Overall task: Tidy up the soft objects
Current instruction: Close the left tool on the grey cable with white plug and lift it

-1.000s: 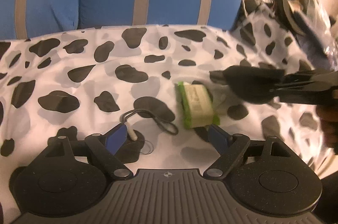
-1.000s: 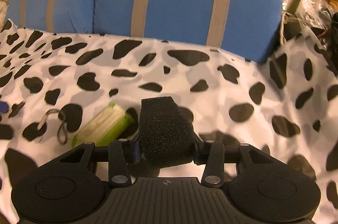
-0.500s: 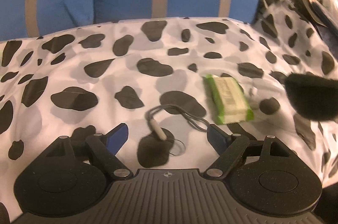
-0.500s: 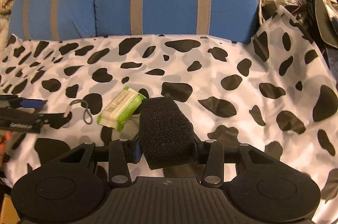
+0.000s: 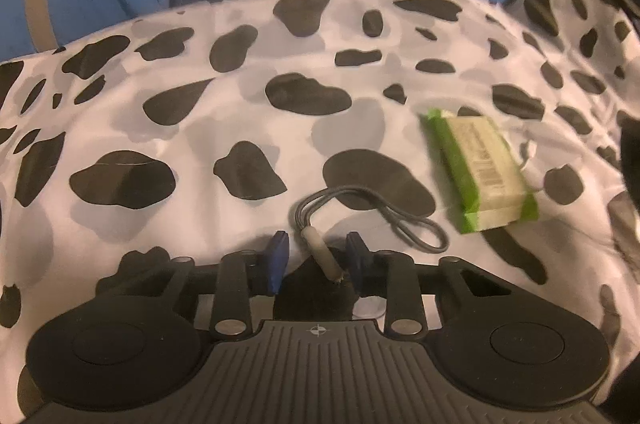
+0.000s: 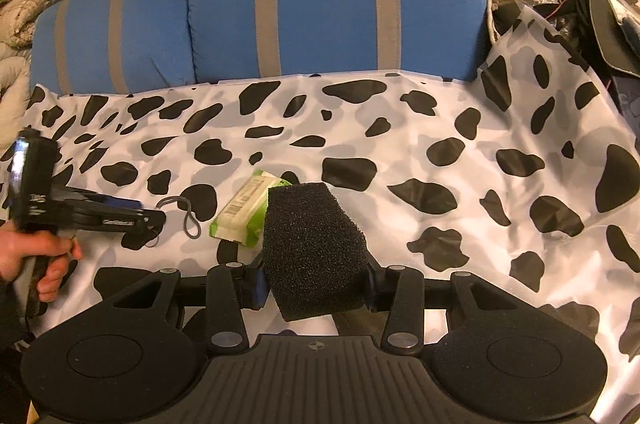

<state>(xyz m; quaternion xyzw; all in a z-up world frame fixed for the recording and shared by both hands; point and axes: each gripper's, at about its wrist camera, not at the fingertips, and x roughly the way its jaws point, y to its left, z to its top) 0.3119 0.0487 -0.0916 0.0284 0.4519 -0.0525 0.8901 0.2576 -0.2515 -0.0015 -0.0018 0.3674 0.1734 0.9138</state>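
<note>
- My right tongs clench the black foam block.
- My left tongs sit narrowed around the lanyard's beige toggle; contact unclear.
- At two o'clock lies the green wipes pack on the spotted sheet.
- Blue cushions at twelve.

On the bedspread, the cord lies left of the wipes packet; cushions stand behind, along its far edge.
</note>
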